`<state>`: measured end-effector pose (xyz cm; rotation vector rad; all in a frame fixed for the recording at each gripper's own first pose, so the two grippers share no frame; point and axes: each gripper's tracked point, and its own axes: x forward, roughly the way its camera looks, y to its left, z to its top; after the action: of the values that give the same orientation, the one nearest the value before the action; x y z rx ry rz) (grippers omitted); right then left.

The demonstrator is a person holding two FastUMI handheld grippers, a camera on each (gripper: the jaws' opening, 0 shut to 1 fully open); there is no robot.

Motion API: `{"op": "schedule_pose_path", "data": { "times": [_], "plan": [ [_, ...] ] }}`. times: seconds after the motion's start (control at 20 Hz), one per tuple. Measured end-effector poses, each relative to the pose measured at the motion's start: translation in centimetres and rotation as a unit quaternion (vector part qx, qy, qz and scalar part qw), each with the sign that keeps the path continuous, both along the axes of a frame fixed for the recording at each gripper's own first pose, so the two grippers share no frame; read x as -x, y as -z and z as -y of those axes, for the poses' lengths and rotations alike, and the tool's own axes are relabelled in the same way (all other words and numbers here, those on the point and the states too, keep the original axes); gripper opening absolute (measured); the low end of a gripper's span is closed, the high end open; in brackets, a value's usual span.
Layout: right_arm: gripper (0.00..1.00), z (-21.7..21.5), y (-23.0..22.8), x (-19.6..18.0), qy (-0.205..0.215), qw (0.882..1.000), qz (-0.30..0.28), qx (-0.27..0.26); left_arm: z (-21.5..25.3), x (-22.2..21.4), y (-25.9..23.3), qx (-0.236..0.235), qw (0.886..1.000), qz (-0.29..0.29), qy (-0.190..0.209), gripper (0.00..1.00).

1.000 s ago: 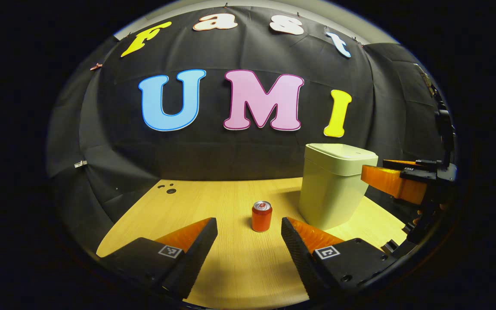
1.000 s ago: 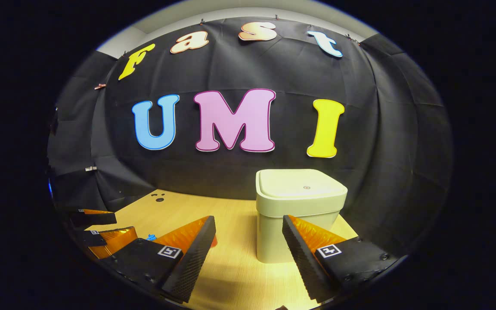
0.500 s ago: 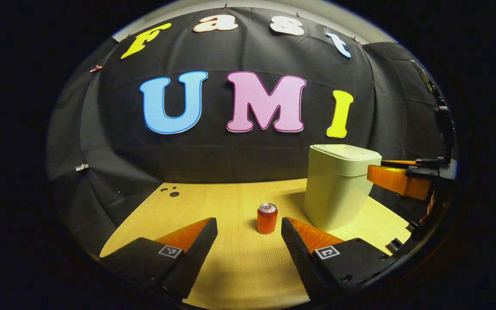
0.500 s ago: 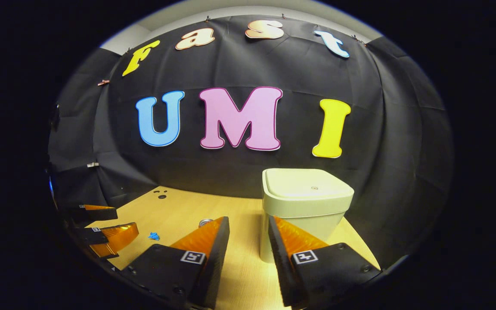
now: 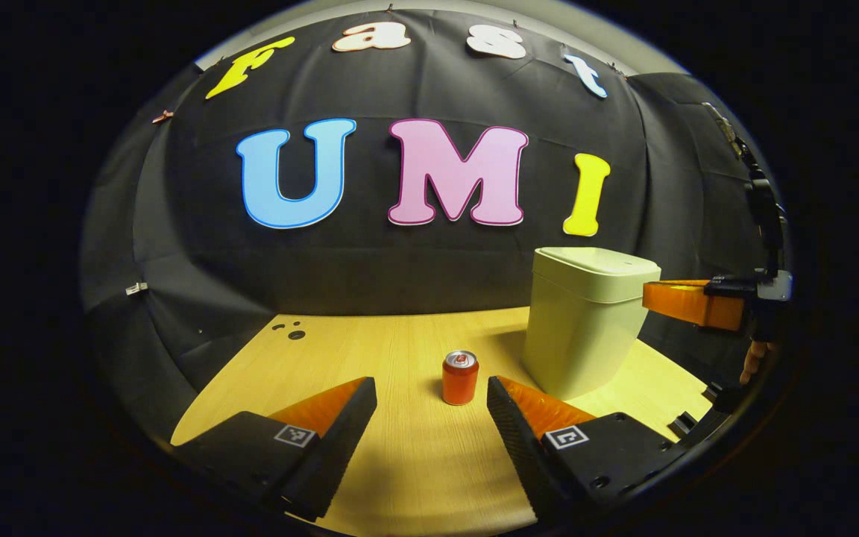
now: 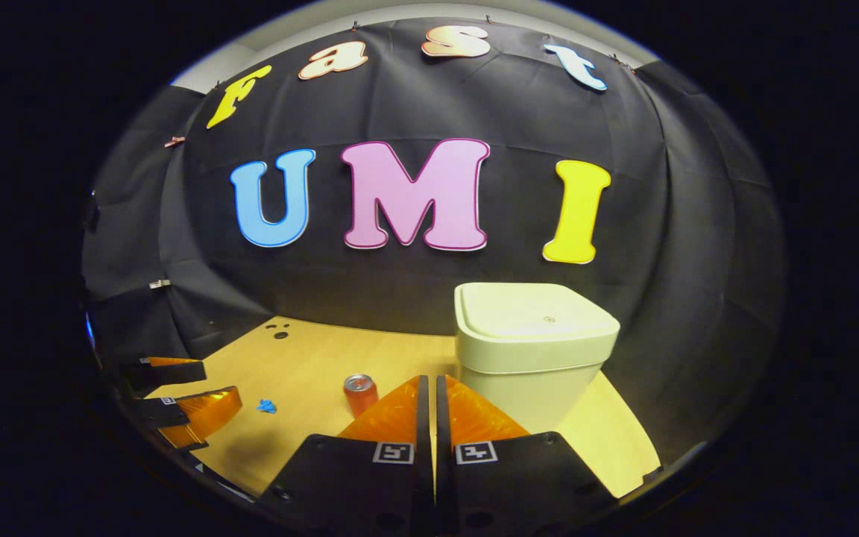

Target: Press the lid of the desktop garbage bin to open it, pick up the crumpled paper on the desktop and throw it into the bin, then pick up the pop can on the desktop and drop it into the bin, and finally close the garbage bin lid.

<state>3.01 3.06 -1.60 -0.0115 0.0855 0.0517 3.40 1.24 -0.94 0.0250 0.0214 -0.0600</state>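
The pale green bin [image 5: 586, 321] [image 6: 534, 350] stands on the wooden table with its lid down. A red pop can [image 5: 460, 378] [image 6: 360, 393] stands upright left of the bin. A small blue crumpled paper [image 6: 266, 406] lies on the table left of the can. My left gripper [image 5: 431, 406] is open, low over the table, with the can just beyond its fingertips. My right gripper [image 6: 432, 399] is shut with nothing between its fingers, held in front of the bin and below its lid; in the left gripper view it [image 5: 687, 302] hangs just right of the bin's rim.
The wooden table [image 5: 370, 350] ends at the black cloth wall behind the bin. A few small dark holes [image 5: 291, 330] mark its far left corner. The left gripper [image 6: 176, 395] shows at the left edge of the right gripper view.
The right gripper has gone from wide open to fully shut and drawn slightly back from the bin. The left gripper has barely moved.
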Motion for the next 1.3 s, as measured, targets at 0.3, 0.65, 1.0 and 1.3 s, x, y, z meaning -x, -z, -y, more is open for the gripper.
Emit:
{"op": "schedule_pose_path", "data": {
  "times": [0.3, 0.65, 1.0, 1.3],
  "plan": [
    [0.05, -1.2, -1.5, 0.1, -0.044, 0.999, 0.005, -0.007, -0.5, -0.6, 0.1, 0.002, 1.0, -0.004, -0.002, 0.96],
    [0.05, 2.8, -5.2, -2.2, -0.011, 1.0, 0.025, 0.006, -0.7, -1.0, 0.6, 0.003, 1.0, -0.008, -0.006, 0.96],
    [0.05, 9.6, -8.1, -5.9, 0.051, 0.997, 0.051, 0.004, -1.5, -1.4, 0.8, -0.003, 1.0, -0.017, -0.018, 0.96],
    [0.05, 12.5, -5.7, -9.1, 0.077, 0.997, 0.016, 0.013, -2.4, -1.5, 0.9, -0.004, 0.999, -0.024, -0.034, 0.96]
  ]
}}
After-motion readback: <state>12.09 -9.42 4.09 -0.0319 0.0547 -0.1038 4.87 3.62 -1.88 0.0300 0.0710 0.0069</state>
